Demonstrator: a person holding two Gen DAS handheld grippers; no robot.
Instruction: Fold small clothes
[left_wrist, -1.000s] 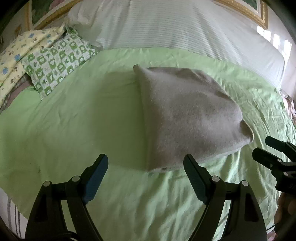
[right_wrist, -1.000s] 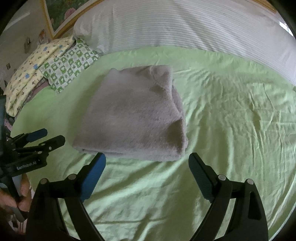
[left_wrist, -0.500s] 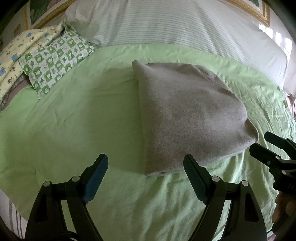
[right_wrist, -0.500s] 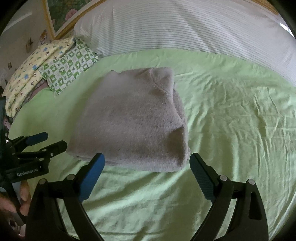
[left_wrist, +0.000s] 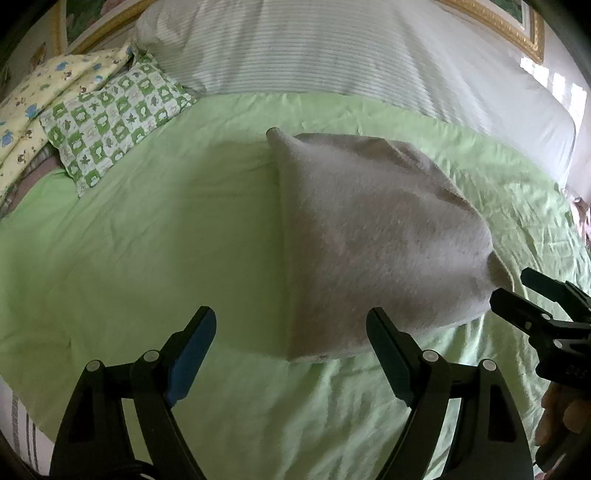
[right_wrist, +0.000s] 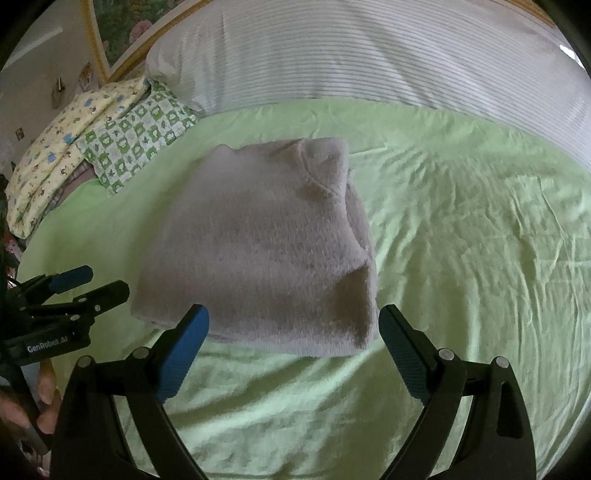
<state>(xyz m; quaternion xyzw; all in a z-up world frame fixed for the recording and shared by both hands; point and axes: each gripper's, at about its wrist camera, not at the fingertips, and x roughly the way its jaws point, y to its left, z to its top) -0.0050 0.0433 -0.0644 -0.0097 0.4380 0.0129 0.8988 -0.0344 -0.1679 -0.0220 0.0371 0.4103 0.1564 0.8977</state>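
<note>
On the far left of the bed lie two small pillows. One is a yellow pillow (right_wrist: 55, 147) with little blue and brown pictures. Just beside it, partly on top of it, is a green and white checked pillow (right_wrist: 136, 144).

Behind them, along the far side, is a big white striped pillow (right_wrist: 369, 55). A gold picture frame (left_wrist: 498, 22) hangs on the wall past it.

The green sheet (right_wrist: 461, 229) covers the bed and has lots of small wrinkles, most of them on the right side.

In the middle of the sheet lies the folded grey sweater (right_wrist: 266, 251). It is fuzzy and thick, and it lies flat in a neat pile. Its near edge is close to both grippers. Nothing is touching it.

The left gripper (left_wrist: 291, 350) is near the sweater's left side. Its two fingers are spread wide apart with only sheet and a sweater corner showing between them. It holds nothing. A person's hand (right_wrist: 33, 402) grips its handle.

The right gripper (right_wrist: 293, 343) is at the near edge of the sweater. Its fingers are spread wide too, one on each side of the sweater's near right corner, but they do not press on it. A bit of the other hand (left_wrist: 561, 417) shows low at the right in the left gripper's view.
</note>
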